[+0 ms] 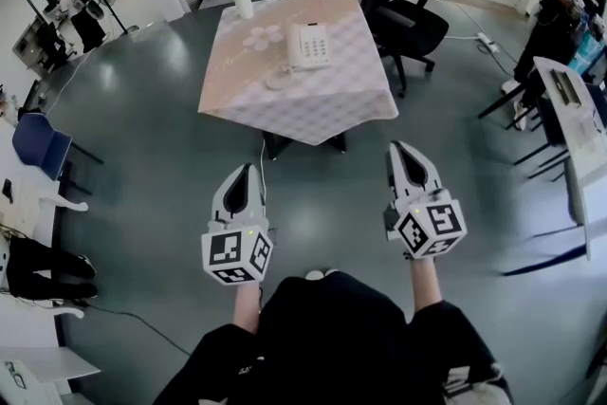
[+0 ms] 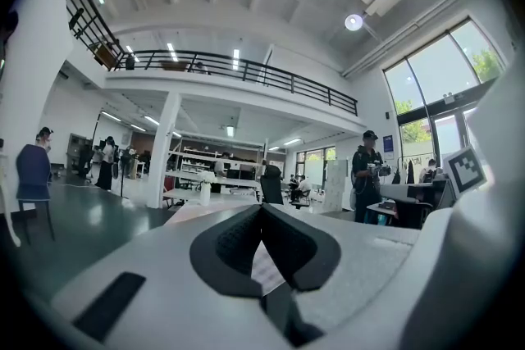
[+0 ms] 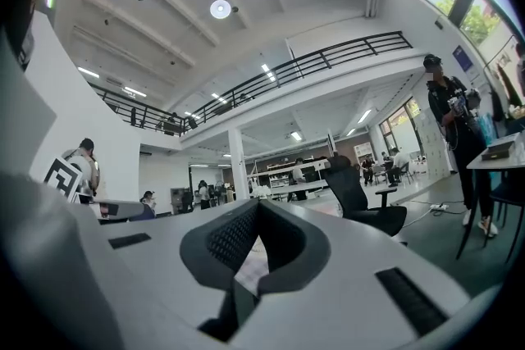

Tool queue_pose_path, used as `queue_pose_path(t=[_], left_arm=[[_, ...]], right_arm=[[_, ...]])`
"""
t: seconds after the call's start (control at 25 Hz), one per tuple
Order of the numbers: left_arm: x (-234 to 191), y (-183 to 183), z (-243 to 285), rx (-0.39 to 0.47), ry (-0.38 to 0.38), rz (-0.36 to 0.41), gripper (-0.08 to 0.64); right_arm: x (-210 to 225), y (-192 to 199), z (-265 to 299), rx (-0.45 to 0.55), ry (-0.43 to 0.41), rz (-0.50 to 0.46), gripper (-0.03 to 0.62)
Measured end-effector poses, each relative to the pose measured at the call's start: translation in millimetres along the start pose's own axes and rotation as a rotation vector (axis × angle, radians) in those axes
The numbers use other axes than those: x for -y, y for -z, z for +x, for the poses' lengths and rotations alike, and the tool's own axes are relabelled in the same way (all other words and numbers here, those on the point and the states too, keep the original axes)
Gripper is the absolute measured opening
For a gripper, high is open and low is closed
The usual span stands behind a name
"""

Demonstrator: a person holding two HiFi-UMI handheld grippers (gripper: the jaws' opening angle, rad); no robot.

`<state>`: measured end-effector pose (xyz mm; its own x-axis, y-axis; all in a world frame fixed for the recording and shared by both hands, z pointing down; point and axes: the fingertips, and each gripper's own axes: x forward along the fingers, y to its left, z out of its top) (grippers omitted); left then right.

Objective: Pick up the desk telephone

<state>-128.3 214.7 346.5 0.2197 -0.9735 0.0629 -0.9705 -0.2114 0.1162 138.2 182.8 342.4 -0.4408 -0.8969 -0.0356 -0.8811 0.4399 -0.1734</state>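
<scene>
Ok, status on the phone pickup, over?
Left gripper and right gripper shut, empty, short of the table. Phone on it, untouched. Path open; chair off to its right.

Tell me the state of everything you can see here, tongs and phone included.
left tongs, shut, empty
right tongs, shut, empty
desk telephone, lying on the table, untouched
vase, upright on the table, flowers in it
office chair, unoccupied, beside the table

A large open-plan office: desks [image 1: 580, 142], swivel chair [image 1: 394, 9], mezzanine railing [image 2: 238, 65].
</scene>
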Motion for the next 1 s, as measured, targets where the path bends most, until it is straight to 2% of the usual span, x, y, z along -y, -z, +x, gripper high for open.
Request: queue_pose_path(t=[0.68,1.0], left_arm=[[3,10,25,-0.045,-0.039,-0.002,-0.002],[-5,19,60,-0.069,-0.006,-0.007,-0.002]], right_arm=[[19,16,25,-0.064,-0.067,0.027,-0.008],[33,26,54,-0.076,-0.039,0.058,-0.008]])
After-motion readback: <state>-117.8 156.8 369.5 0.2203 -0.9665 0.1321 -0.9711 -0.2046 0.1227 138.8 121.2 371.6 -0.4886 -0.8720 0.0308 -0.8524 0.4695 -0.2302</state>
